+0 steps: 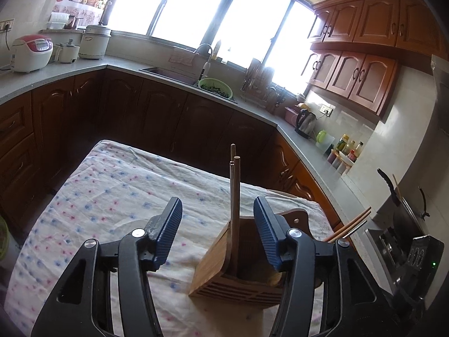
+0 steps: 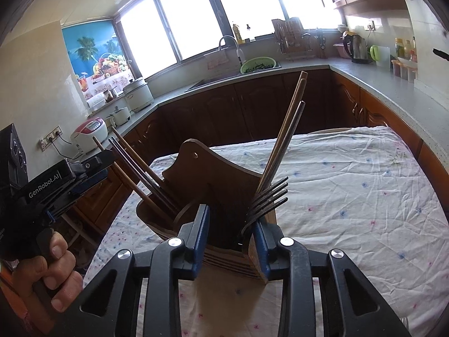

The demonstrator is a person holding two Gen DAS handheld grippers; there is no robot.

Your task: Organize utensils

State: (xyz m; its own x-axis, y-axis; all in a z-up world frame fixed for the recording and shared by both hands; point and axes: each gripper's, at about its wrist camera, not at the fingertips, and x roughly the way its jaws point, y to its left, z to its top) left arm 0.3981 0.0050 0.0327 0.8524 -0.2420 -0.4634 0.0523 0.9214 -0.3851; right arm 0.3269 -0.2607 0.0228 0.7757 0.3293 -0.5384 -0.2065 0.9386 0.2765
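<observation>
A wooden holder point(image 2: 224, 185) stands on the cloth-covered surface point(image 2: 350, 185) and already carries utensils in its compartments. From left to right in the right wrist view: the left gripper point(image 2: 92, 165), held in a hand point(image 2: 53, 269), is seen beside the holder's left compartment, where four chopsticks point(image 2: 134, 165) lean out to the left. In the left wrist view the left gripper point(image 1: 218, 224) is seen with its jaws fairly wide and nothing pressed between the pads; the chopsticks point(image 1: 235, 196) rise in the gap but are not touched.

In the middle, the right gripper point(image 2: 233, 233) is held low over the holder's near edge, jaws partly apart, with no utensil clamped. At the right compartment, forks point(image 2: 269, 196) are stacked with tines pointing right; four tine rows are counted, though whether this is one fork or several cannot be told. Behind them three more chopsticks point(image 2: 283, 137) lean up to the right.

The step in hand is judged to be a release just after placing: both grippers appear freed of their loads. Next, a clean withdrawal is called for, upward and back, so that neither the leaning chopsticks nor the holder is knocked. No loose utensil is seen on the cloth.
</observation>
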